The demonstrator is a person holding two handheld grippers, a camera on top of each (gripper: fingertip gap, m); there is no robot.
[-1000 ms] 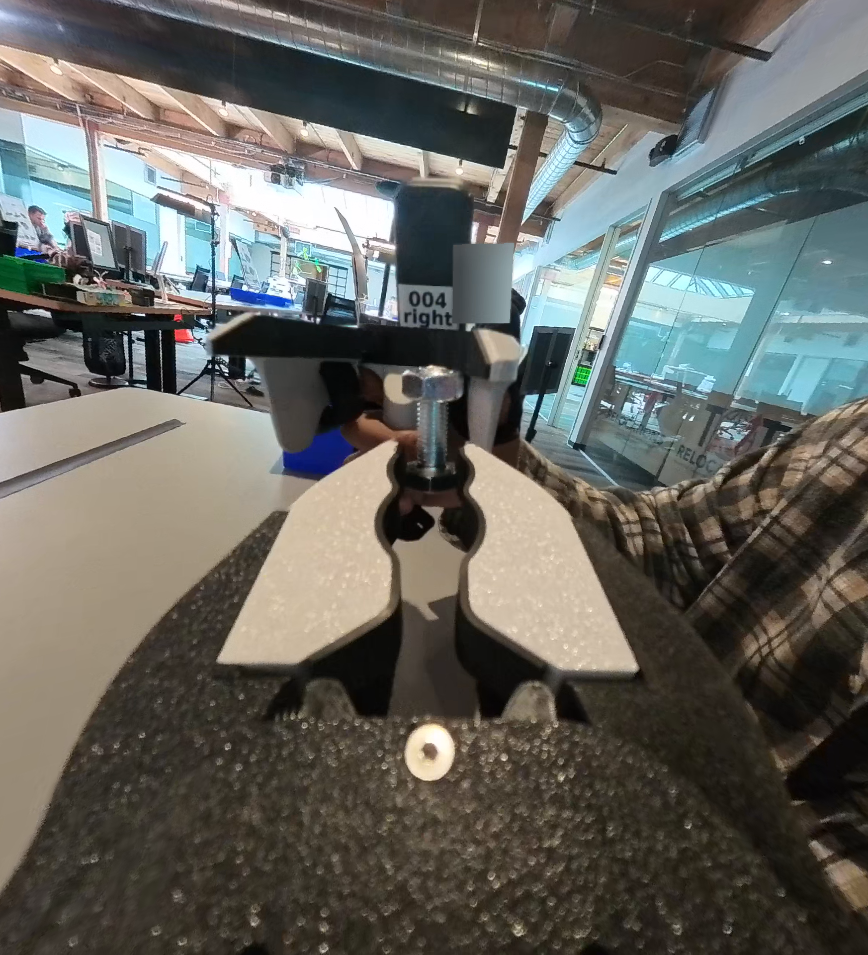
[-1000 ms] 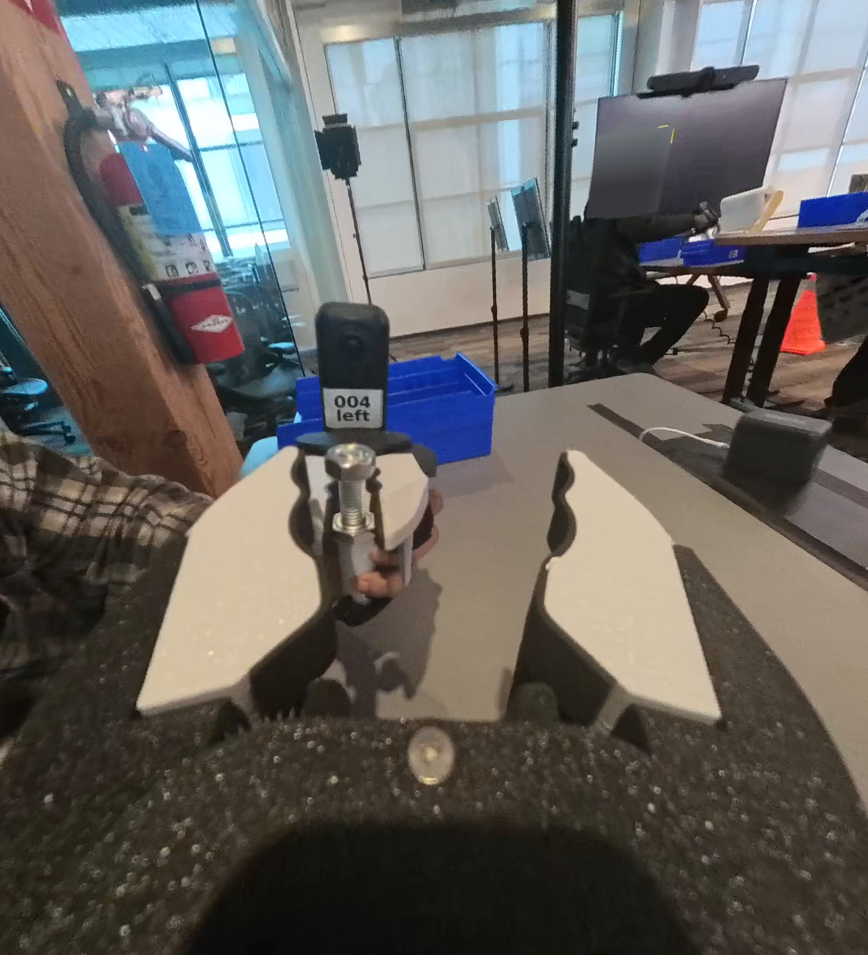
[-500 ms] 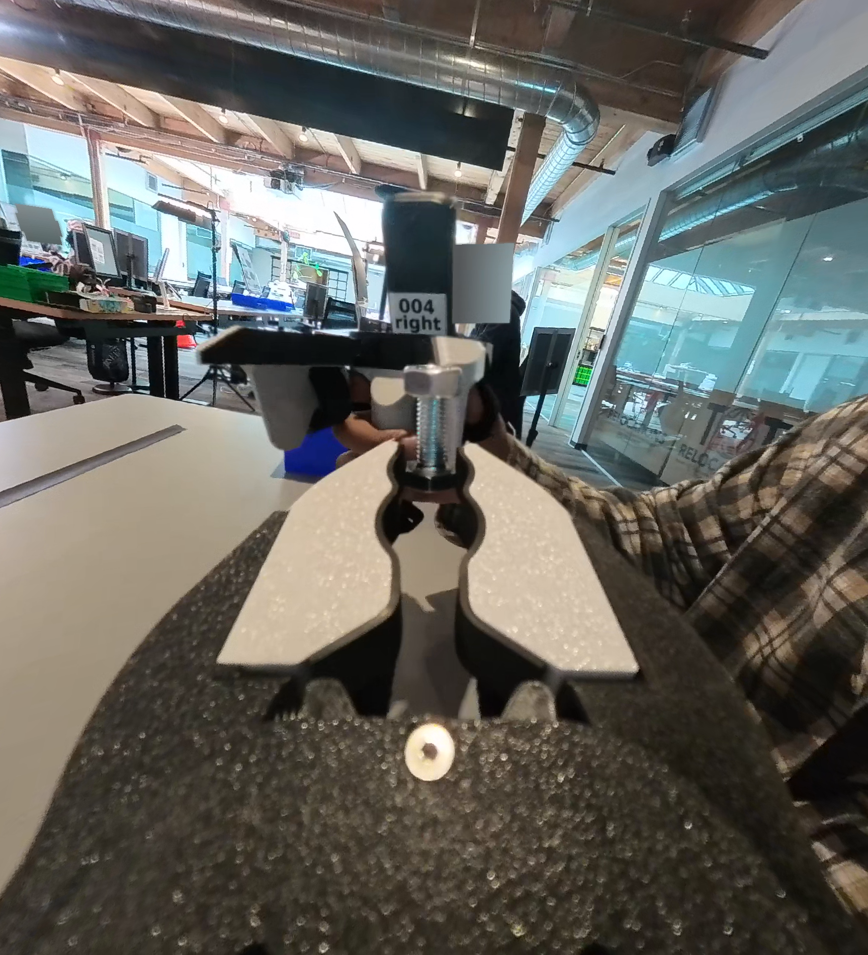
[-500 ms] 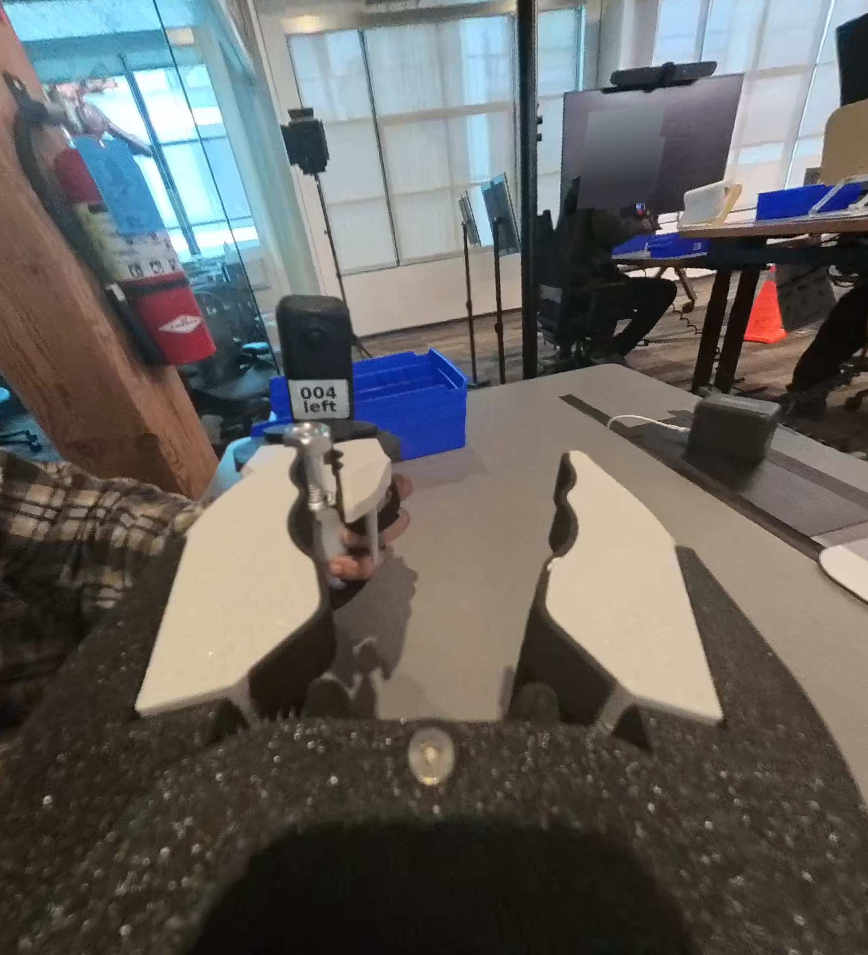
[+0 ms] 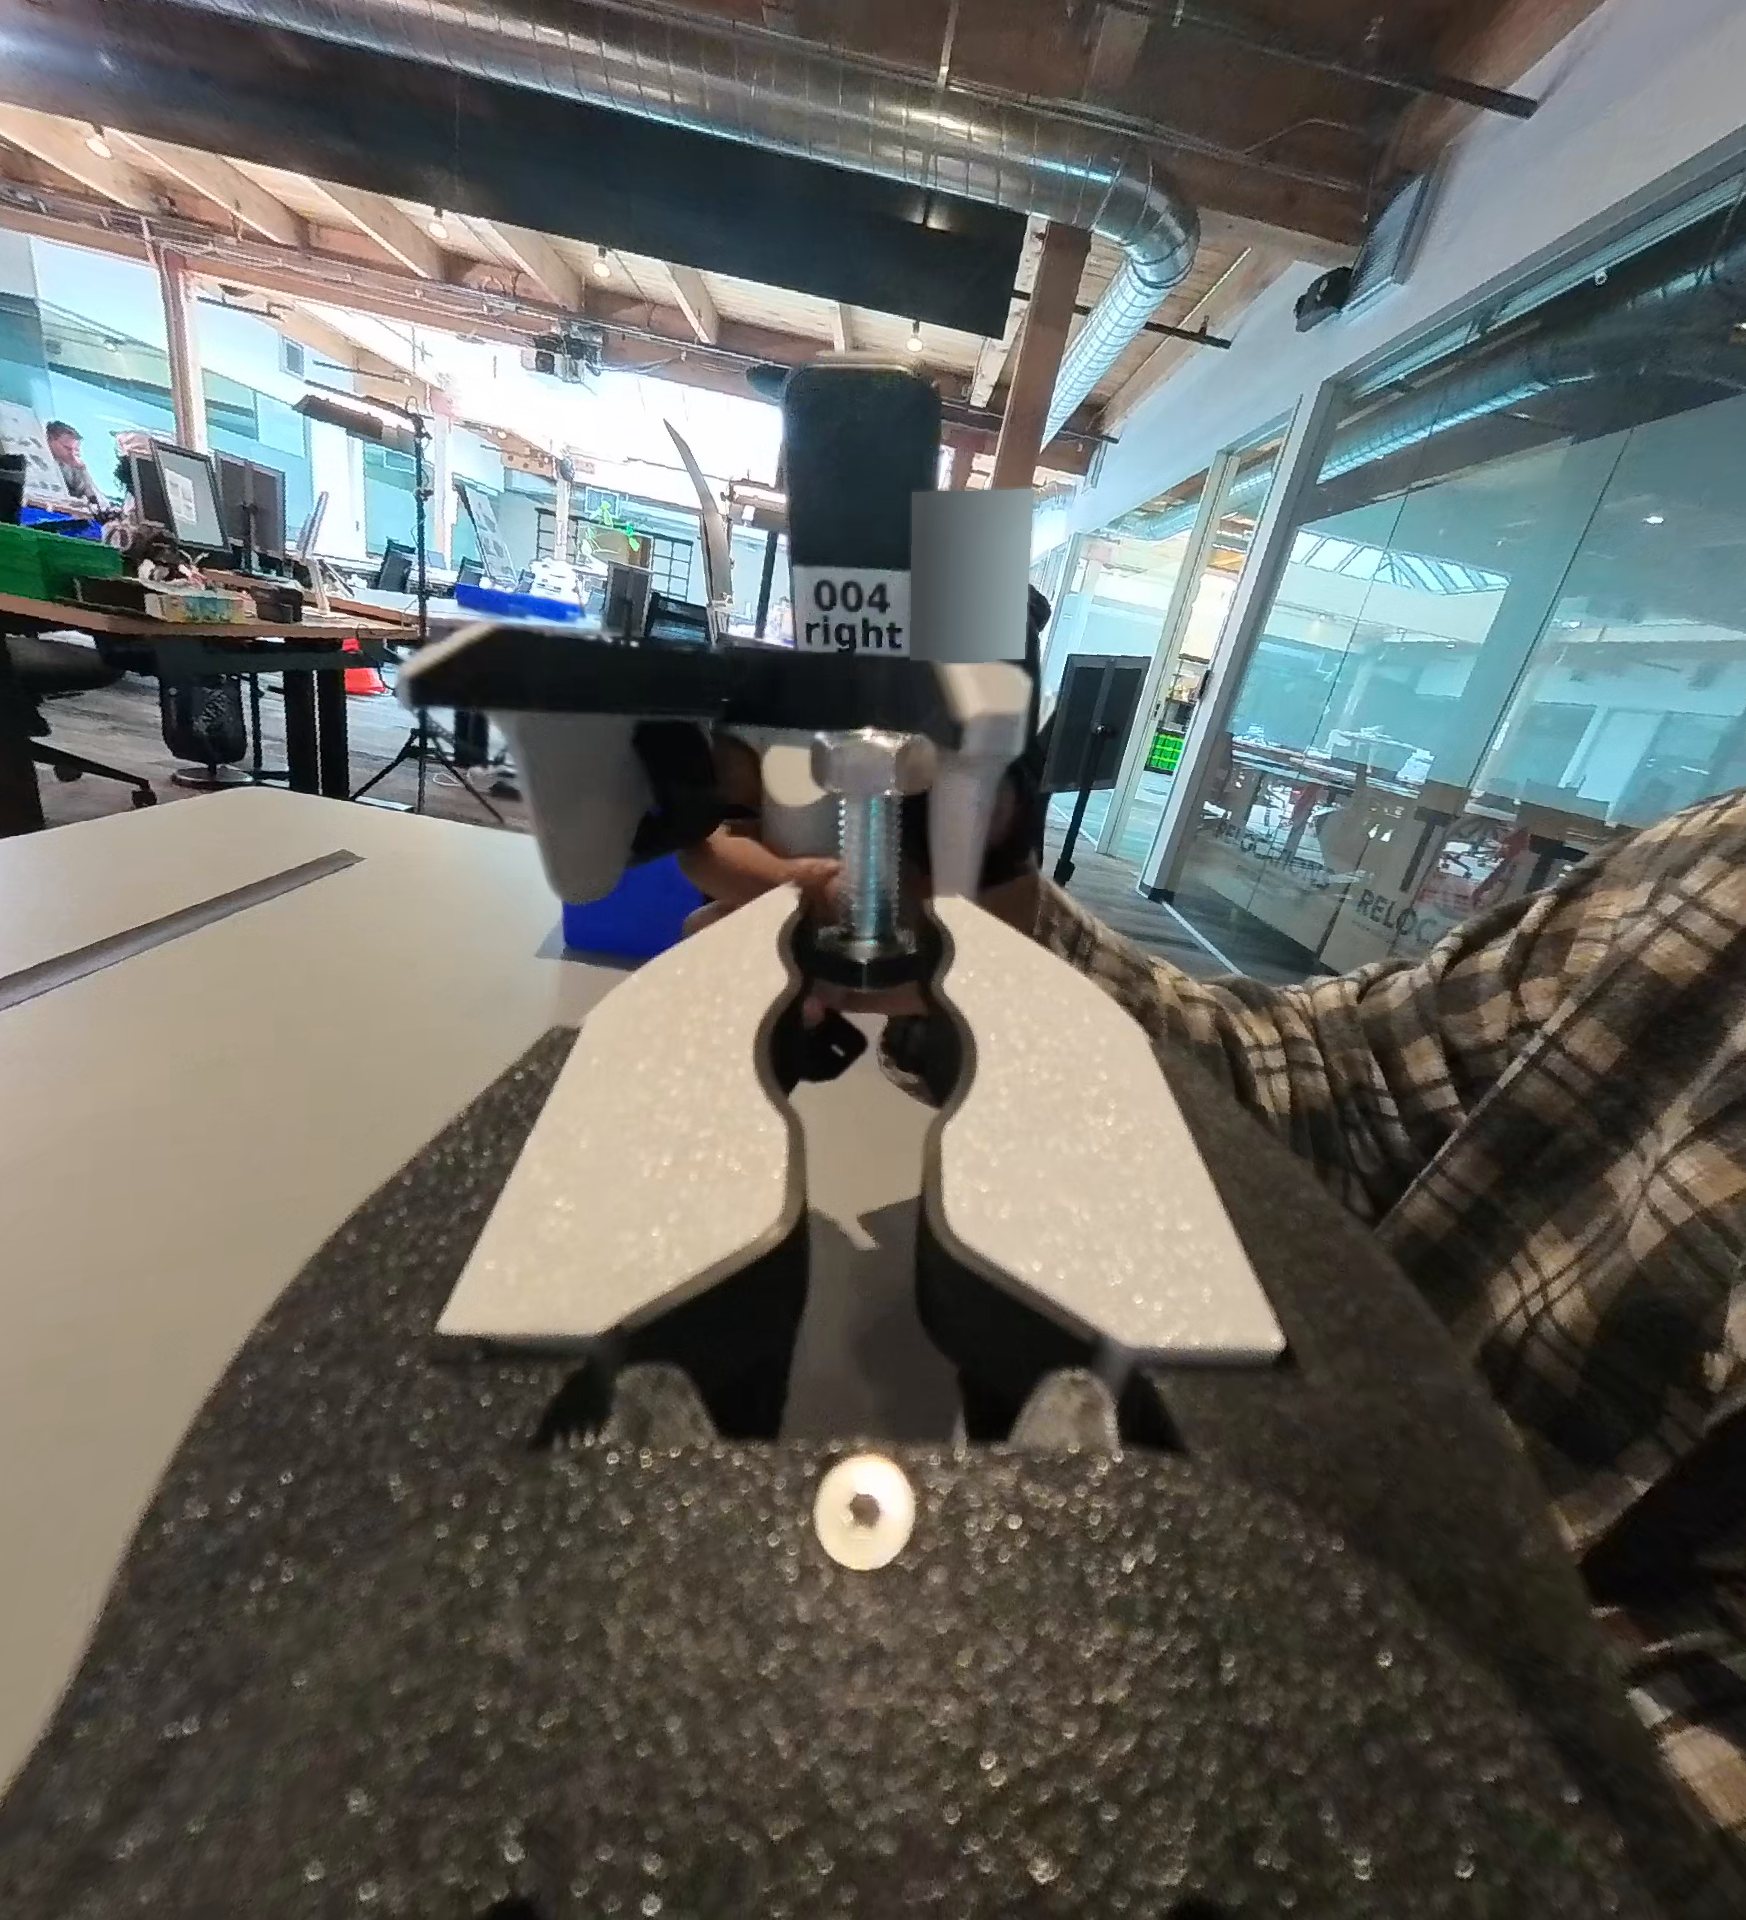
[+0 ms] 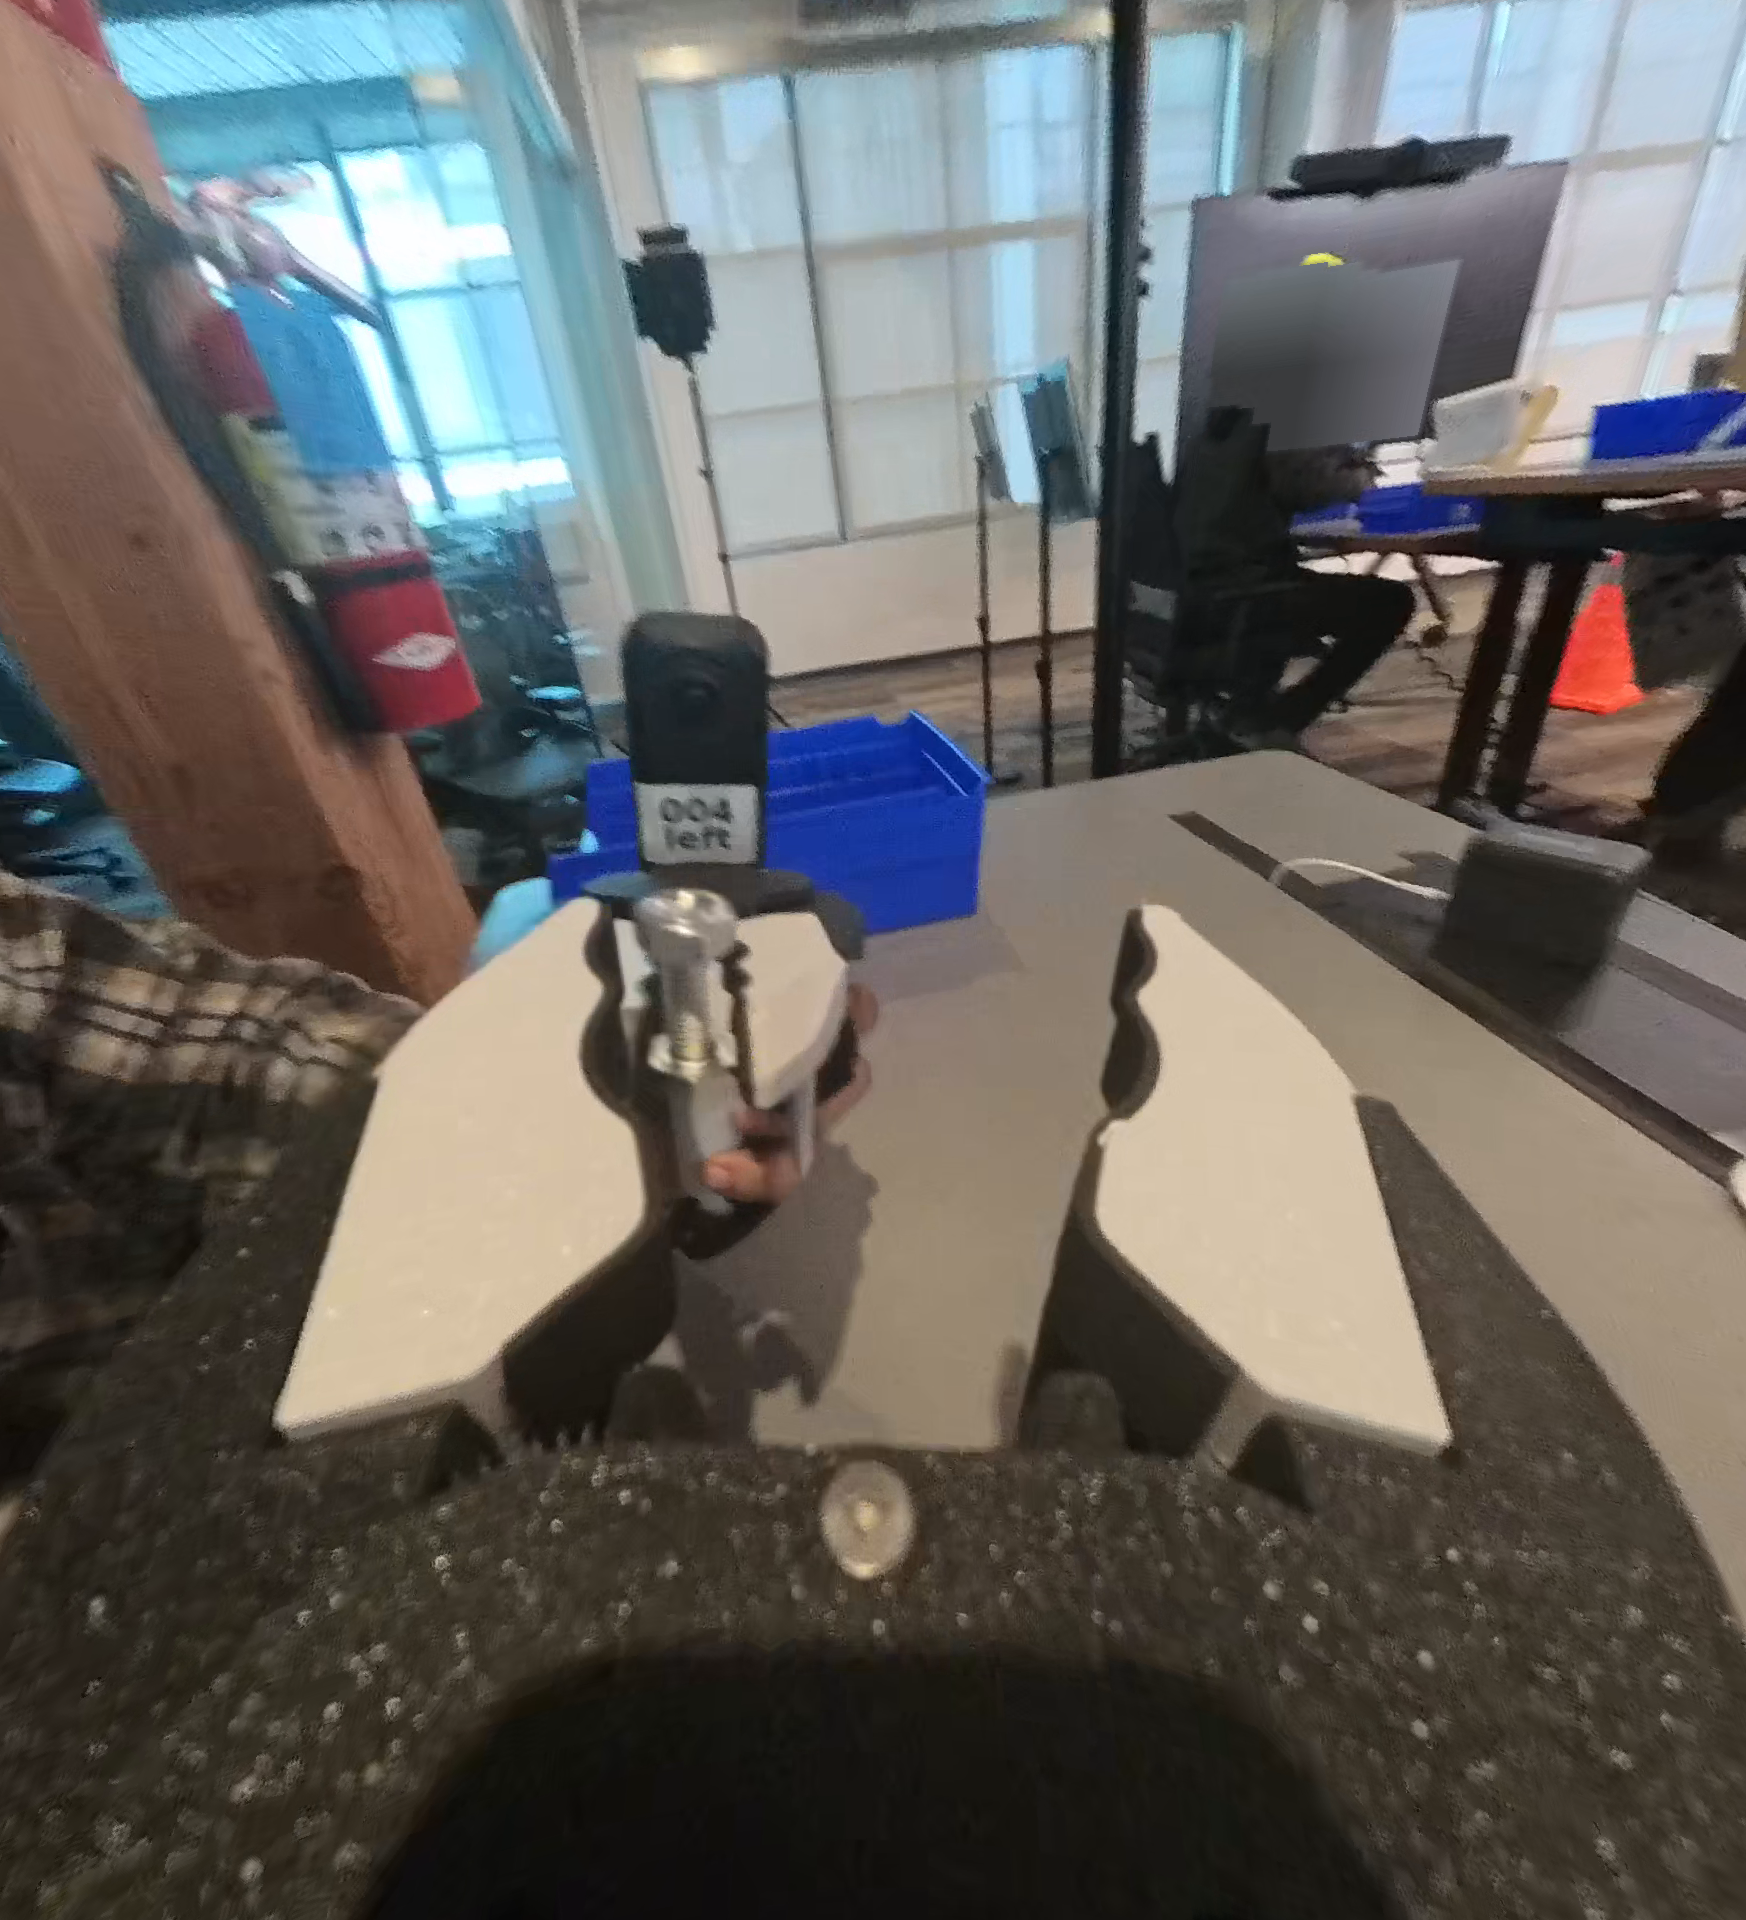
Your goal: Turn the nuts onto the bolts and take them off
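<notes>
Since the earlier frame the right tongs point(image 6: 879, 1039) have swung back so the bolt point(image 5: 871, 831) sits again near their left finger point(image 6: 495, 1122) in the right wrist view, closer than half a second ago; in the left wrist view the bolt head stands once more clear below the far tool's black bar, as it did a second ago.

Left tongs point(image 5: 867, 961) are closed on the dark nut point(image 5: 864, 966), which sits at the lower end of the bolt's thread; the bolt stands upright, head up, held off the grey surface point(image 5: 173, 1039). Right tongs are spread wide and grip nothing; the bolt lies beside their left finger, not between the pair. A blue bin point(image 6: 848, 821) lies beyond the bolt at the surface's far edge.

Judging by this, the step in hand is the turning itself, between twists: the nut is held fast while the other tool resets. Whether the nut is going on or coming off cannot be told. Next the right tongs should centre on the bolt head, close on its flats and rotate it while the nut holds steady, keeping the shank in line so the thread does not bind.
</notes>
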